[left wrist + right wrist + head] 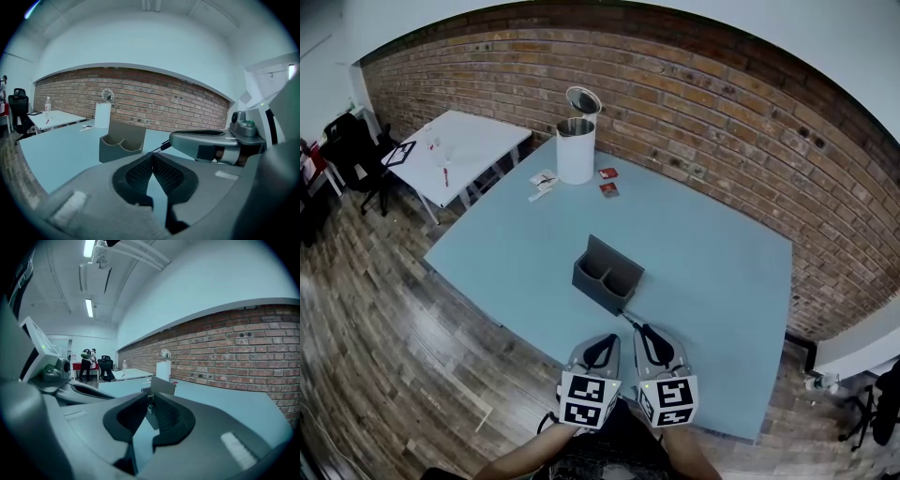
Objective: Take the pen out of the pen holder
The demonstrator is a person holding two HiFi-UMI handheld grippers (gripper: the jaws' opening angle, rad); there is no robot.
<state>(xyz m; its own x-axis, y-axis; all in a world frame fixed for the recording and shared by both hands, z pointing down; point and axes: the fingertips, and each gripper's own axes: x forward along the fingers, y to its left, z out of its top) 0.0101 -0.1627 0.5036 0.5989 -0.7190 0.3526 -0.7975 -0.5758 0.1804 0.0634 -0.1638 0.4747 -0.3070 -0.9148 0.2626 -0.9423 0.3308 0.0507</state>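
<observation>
A grey two-compartment pen holder (607,272) stands in the middle of the light blue table (722,281), and both compartments look empty. My right gripper (643,330) is at the near table edge, just short of the holder, shut on a thin black pen (630,319) whose tip pokes out toward the holder. From the left gripper view the pen (164,146) sticks out of the right gripper's jaws beside the holder (121,142). My left gripper (607,339) sits next to it, jaws shut on nothing (152,158). The right gripper (150,398) looks at the holder (162,386).
A white bin (576,150) with its lid up stands at the table's far side, with small red cards (608,189) and papers (543,180) nearby. A white table (455,148) is at the left, a brick wall behind. A person (86,364) stands far off.
</observation>
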